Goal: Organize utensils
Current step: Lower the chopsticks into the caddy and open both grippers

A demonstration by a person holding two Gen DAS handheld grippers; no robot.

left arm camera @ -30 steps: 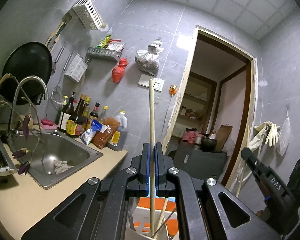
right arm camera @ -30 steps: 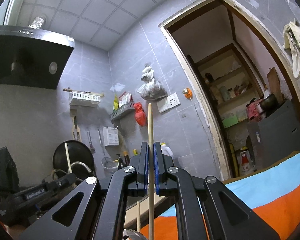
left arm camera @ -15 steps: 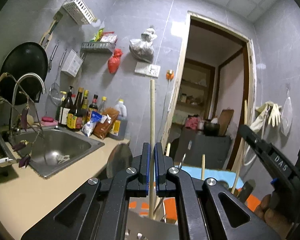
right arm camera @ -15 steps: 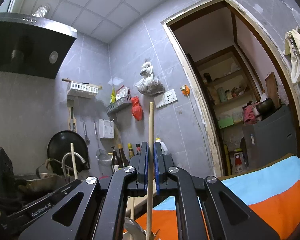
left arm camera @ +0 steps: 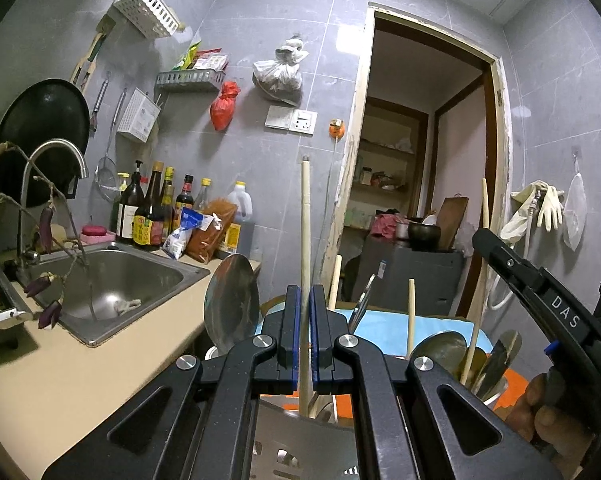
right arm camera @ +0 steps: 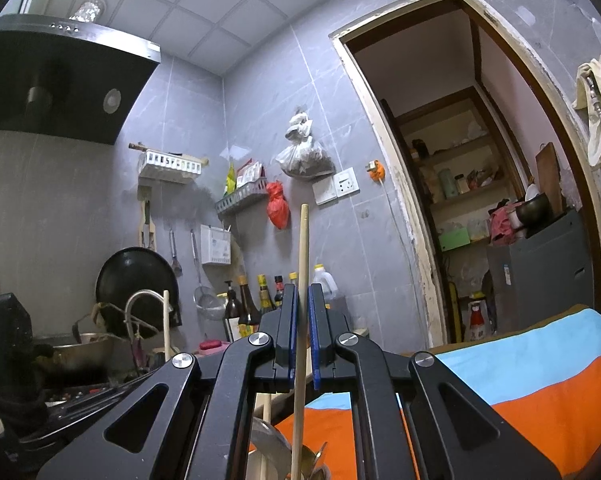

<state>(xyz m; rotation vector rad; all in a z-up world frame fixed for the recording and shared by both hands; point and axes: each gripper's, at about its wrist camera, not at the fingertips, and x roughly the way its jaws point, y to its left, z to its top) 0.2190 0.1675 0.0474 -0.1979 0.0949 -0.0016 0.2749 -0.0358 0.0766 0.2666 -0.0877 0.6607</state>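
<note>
In the left wrist view my left gripper (left arm camera: 304, 320) is shut on a wooden chopstick (left arm camera: 305, 216) that stands upright. Just below it sits a perforated utensil holder (left arm camera: 300, 444) with a large metal spoon (left arm camera: 231, 296) and more chopsticks (left arm camera: 411, 316) sticking up. To the right, my right gripper (left arm camera: 485, 240) holds a second chopstick (left arm camera: 485, 204) over a metal cup (left arm camera: 496, 392) of spoons. In the right wrist view the right gripper (right arm camera: 303, 320) is shut on that upright chopstick (right arm camera: 303, 248), with metal utensil tips (right arm camera: 272, 452) underneath.
A beige counter (left arm camera: 60, 380) with a steel sink (left arm camera: 112, 280) and faucet (left arm camera: 56, 152) runs along the left. Sauce bottles (left arm camera: 152, 208) line the wall. An orange and blue cloth (right arm camera: 520, 368) covers the surface under the holders. A doorway (left arm camera: 420, 160) opens behind.
The left gripper has sunk with its chopstick, so the big spoon and the other utensils in the holders have come up into its view. The right gripper has barely shifted.
</note>
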